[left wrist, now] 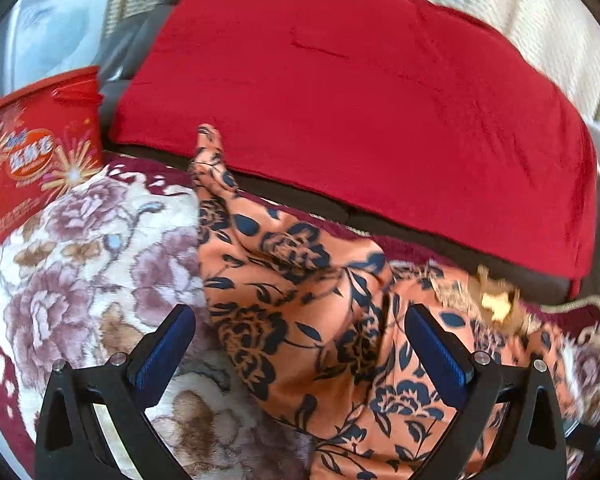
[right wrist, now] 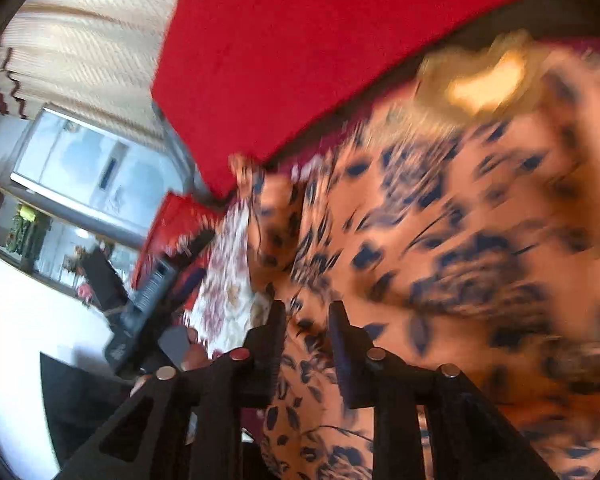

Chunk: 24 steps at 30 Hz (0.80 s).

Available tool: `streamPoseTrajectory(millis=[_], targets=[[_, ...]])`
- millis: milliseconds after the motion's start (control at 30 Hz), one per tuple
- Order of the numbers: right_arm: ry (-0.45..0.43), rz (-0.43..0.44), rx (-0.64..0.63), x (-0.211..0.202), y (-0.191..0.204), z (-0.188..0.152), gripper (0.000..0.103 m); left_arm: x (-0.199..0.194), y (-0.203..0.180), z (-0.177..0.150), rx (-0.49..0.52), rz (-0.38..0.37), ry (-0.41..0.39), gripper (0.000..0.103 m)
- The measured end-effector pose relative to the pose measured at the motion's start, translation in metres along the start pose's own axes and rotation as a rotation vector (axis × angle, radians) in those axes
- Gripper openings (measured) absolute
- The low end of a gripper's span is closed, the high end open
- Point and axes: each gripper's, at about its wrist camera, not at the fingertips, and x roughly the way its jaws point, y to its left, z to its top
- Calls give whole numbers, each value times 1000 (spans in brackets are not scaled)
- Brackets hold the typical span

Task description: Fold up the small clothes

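An orange garment with a dark blue flower print point(left wrist: 300, 300) lies rumpled on a floral blanket point(left wrist: 80, 280). My left gripper point(left wrist: 300, 336) is open just above it, one finger over the blanket and one over the cloth. In the blurred, tilted right wrist view the same garment point(right wrist: 439, 240) fills the frame, and my right gripper point(right wrist: 305, 328) is nearly closed with a fold of the cloth between its fingers. A gold trim patch point(left wrist: 495, 300) sits on the garment's far right part.
A big red cushion point(left wrist: 359, 100) lies behind the garment. A red printed bag point(left wrist: 32, 160) stands at the left. A white appliance point(left wrist: 52, 28) and pale curtains point(right wrist: 92, 52) are at the back.
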Motion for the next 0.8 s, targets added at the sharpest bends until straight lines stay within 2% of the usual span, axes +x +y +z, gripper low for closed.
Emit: streamPoseTrajectory(millis=[33, 67, 100, 133, 200, 267, 367, 400, 467, 567, 700, 733, 767, 800], targets=[[-48, -49, -3, -25, -25, -12, 38, 3, -2, 0, 18, 38, 6, 103], [-110, -151, -1, -45, -34, -7, 56, 6, 2, 1, 15, 72, 9, 103], [-138, -201, 0, -58, -45, -8, 65, 7, 7, 3, 1, 80, 12, 103], [-157, -270, -2, -70, -59, -7, 70, 10, 18, 7, -37, 81, 24, 103], [-104, -389, 20, -80, -87, -3, 70, 10, 44, 15, -136, 79, 32, 103], [-53, -366, 83, -74, -112, -4, 70, 8, 77, 24, -252, 90, 20, 103], [-90, -315, 50, -90, -104, -7, 70, 8, 124, 34, -417, 124, -1, 103], [-119, -272, 21, -82, -100, -9, 70, 10, 135, 37, -458, 123, -4, 103], [-162, -252, -44, -87, -86, -13, 70, 22, 152, 42, -517, 90, 2, 103], [-178, -245, -72, -69, -87, -21, 70, 50, 161, 49, -568, 27, 40, 103], [-150, -222, -39, -48, -92, -15, 70, 92, 154, 46, -610, -71, 148, 103], [-146, -224, -40, -39, -95, -17, 70, 99, 148, 45, -600, -80, 167, 103], [-139, -231, -44, -37, -96, -16, 70, 99, 143, 45, -575, -53, 165, 102], [-139, -238, -44, -27, -96, -16, 70, 100, 137, 46, -540, -21, 166, 94]])
